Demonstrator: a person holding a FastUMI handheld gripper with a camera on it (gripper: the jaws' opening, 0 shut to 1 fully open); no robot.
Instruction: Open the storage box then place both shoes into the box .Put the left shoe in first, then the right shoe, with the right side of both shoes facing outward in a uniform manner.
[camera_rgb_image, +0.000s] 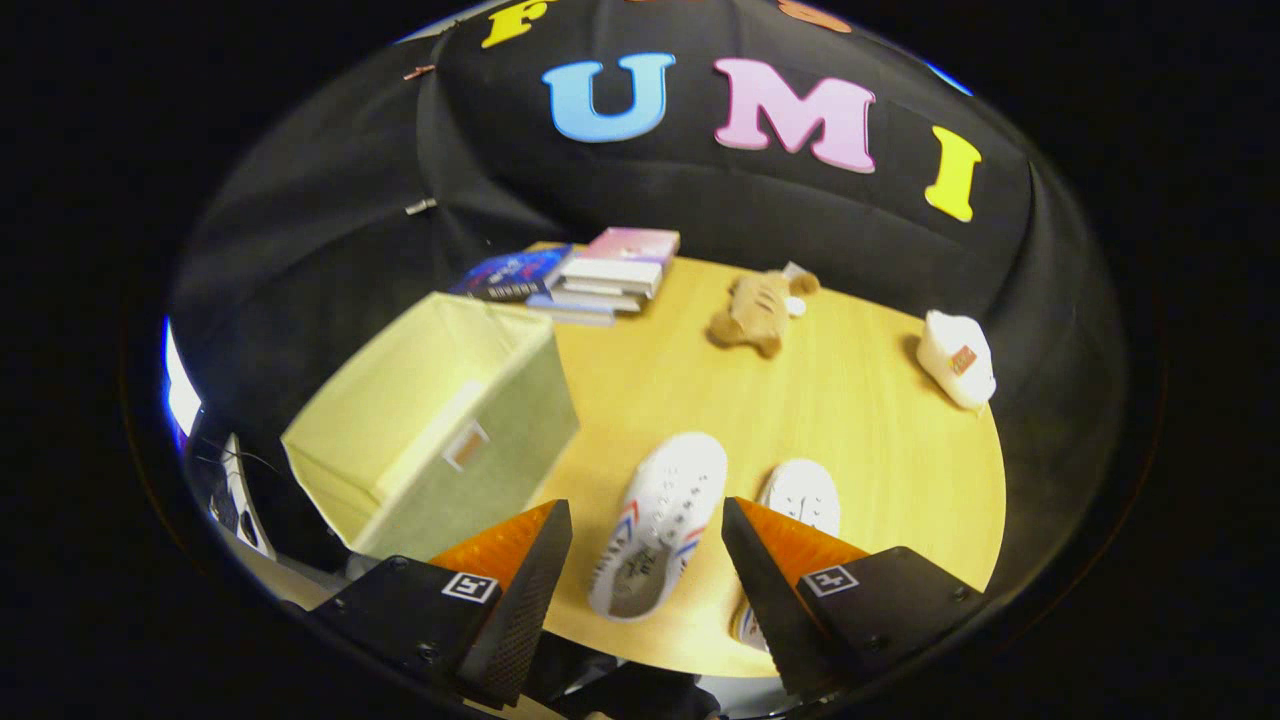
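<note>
The hand-held gripper (647, 520) hangs above the near edge of the round wooden tabletop (860, 420), with its fingers spread wide apart and nothing held between them.

One white sneaker (660, 520) with red and blue side stripes lies on the tabletop directly in the gap between the fingers, below them, its toe pointing away and its opening toward the near edge. A second white sneaker (800, 500) lies just beside the first, parallel to it; its rear half is hidden behind one finger. Neither shoe is touched by the fingers.

The storage box (440, 430), a pale yellow-green fabric cube, stands at the tabletop edge to the side of the first sneaker and slightly beyond the fingers. Its top is open and the interior appears empty. A small label tab sits on the wall that faces the shoes.

Beyond the box, a stack of books (590, 275) rests at the far edge of the tabletop. A brown plush toy (755, 312) lies near the far middle, well apart from the shoes. A white cap (957, 357) sits near the edge on the side opposite the box.
</note>
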